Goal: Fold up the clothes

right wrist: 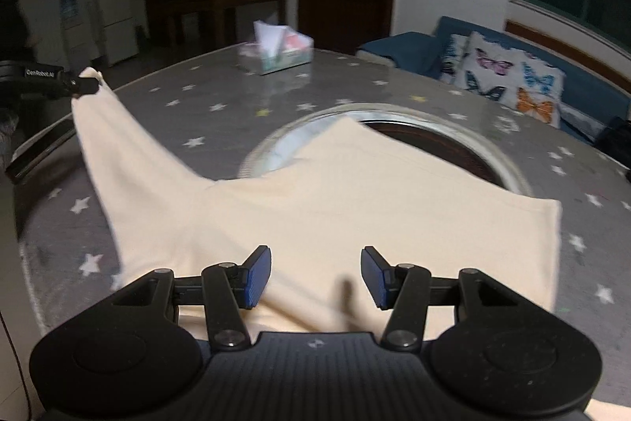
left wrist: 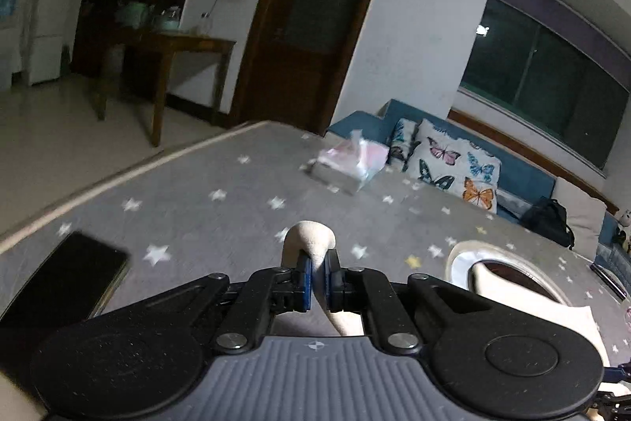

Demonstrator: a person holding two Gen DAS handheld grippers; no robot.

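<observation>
A cream garment [right wrist: 335,192] lies spread on the grey star-patterned table [right wrist: 197,97]. My left gripper [left wrist: 318,277] is shut on a corner of the garment [left wrist: 311,239], which bulges up between the blue pads. In the right wrist view the left gripper [right wrist: 84,83] holds that corner lifted at the far left, with the cloth stretched up to it. My right gripper [right wrist: 315,275] is open and empty, just above the near part of the garment.
A round glass insert [right wrist: 434,129] sits in the table under the garment's far edge. A tissue box [right wrist: 280,54] stands at the far side. A black phone [left wrist: 63,283] lies at the table's left edge. A sofa with butterfly cushions [right wrist: 512,77] stands behind.
</observation>
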